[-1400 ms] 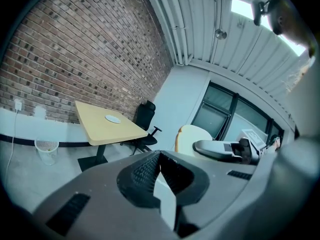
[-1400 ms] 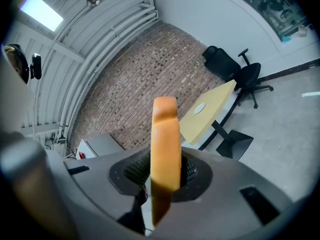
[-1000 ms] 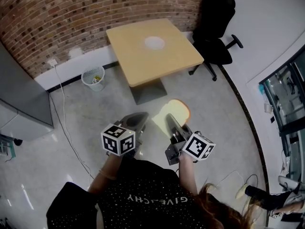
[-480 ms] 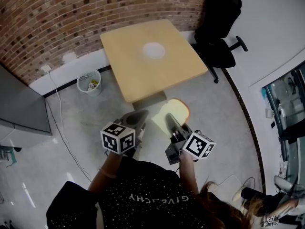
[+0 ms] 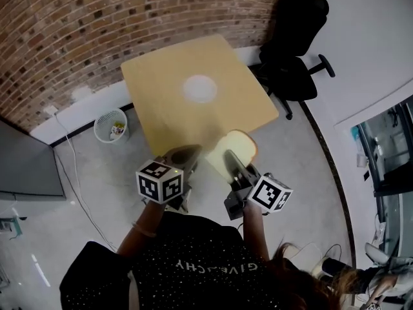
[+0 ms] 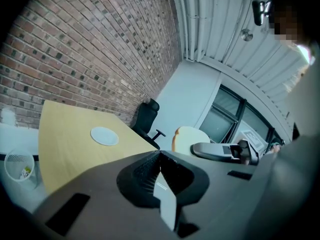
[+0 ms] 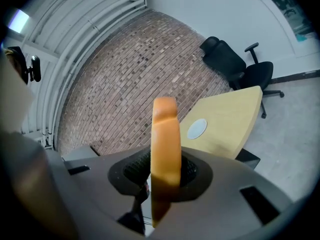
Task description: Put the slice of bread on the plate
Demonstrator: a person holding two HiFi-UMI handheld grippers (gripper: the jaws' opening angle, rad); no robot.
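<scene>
**Slice of bread held in the right gripper, short of the table and plate**

Head view: a person stands on a grey floor point(image 5: 310, 166) facing a square light-wood table point(image 5: 161, 115). A small white plate point(image 5: 199, 88) sits near the table's middle, with nothing on it. The right gripper point(image 5: 231, 163) holds a slice of bread point(image 5: 235, 147) out in front, over the floor just beside the table's near corner and well apart from the plate. The left gripper point(image 5: 185, 155) is level beside it. A black office chair point(image 5: 293, 37) stands to the right of the table, a wastebasket point(image 5: 110, 126) to the left, and a brick wall point(image 5: 77, 24) behind.

Left gripper view: the jaws are pressed together with nothing between them. Beyond them lie the table point(image 6: 65, 144) and plate point(image 6: 104, 135), with the slice point(image 6: 190, 136) to the right.

Right gripper view: the jaws are clamped on the lower part of the slice point(image 7: 165, 144), which stands upright and edge-on to the camera. The plate point(image 7: 197, 128) shows past it on the table.

Handling, as a judgement: the slice looks light, soft and easy to crush or tear. A gentle pinch near one edge suits it, leaving most of the slice free to lay flat on the plate.
</scene>
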